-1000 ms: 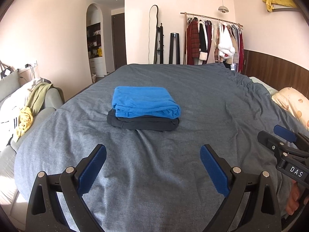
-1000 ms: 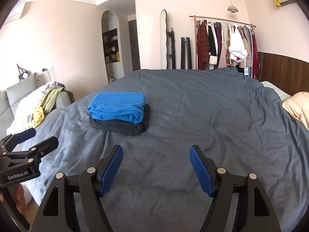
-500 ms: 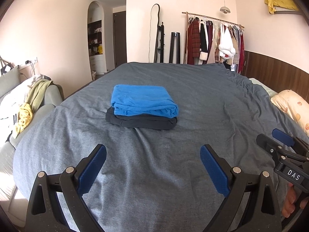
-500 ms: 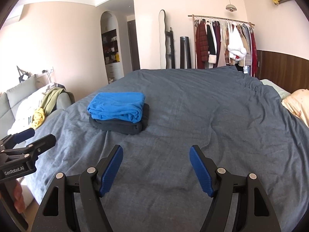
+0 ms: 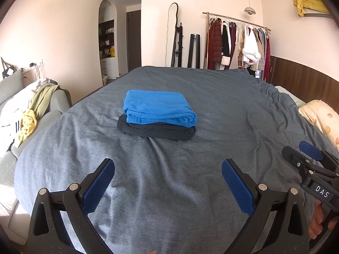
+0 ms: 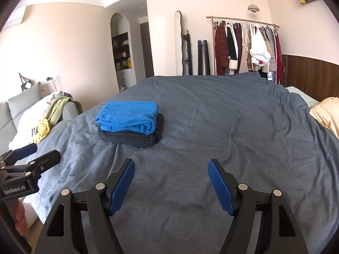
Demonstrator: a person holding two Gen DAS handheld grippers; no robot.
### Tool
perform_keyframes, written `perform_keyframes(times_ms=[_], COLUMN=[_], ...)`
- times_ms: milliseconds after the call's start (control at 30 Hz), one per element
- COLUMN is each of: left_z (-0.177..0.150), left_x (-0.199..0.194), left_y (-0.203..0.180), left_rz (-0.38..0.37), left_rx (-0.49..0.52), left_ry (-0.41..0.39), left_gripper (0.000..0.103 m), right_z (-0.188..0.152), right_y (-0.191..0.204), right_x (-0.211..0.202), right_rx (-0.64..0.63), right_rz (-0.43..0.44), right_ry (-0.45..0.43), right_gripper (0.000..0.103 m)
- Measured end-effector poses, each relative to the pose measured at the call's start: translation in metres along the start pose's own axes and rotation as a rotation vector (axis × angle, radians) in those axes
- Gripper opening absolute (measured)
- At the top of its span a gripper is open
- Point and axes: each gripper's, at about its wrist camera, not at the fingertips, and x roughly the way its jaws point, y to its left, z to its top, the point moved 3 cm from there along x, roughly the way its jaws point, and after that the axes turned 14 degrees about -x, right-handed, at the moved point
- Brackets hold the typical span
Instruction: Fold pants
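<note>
Folded blue pants [image 5: 157,110] [image 6: 129,116] lie on top of folded dark grey pants [image 5: 156,129] [image 6: 135,137], stacked on the grey-blue bed cover [image 5: 190,180] [image 6: 211,127]. My left gripper [image 5: 168,167] hovers over the near part of the bed, open and empty, well short of the stack. My right gripper [image 6: 171,167] is also open and empty, with the stack ahead to its left. Each gripper shows at the edge of the other's view: the right gripper [image 5: 305,154] at the far right, the left gripper [image 6: 31,156] at the far left.
A grey sofa [image 6: 19,105] with loose yellow and green clothes [image 5: 36,105] stands left of the bed. A peach pillow [image 5: 322,116] lies at the right edge. A clothes rack [image 6: 245,46], a standing mirror [image 6: 179,42] and a doorway are behind the bed.
Both grippers stay where they were and stay open. The stack has not moved; the left view shifts only slightly.
</note>
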Motion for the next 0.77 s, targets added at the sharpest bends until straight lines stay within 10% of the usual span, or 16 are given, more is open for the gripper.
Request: perform_keyframes(times_ms=[767], left_z=[-0.0027], left_x=[0.0019], left_y=[0.0041], left_rz=[0.032], left_rx=[-0.020], left_ry=[-0.017], left_gripper=[0.103], right_z=[-0.0040], right_y=[-0.0046], right_x=[0.0008], right_rx=[-0.010], right_rz=[0.011], right_ry=[0.005], right_gripper=[0.072])
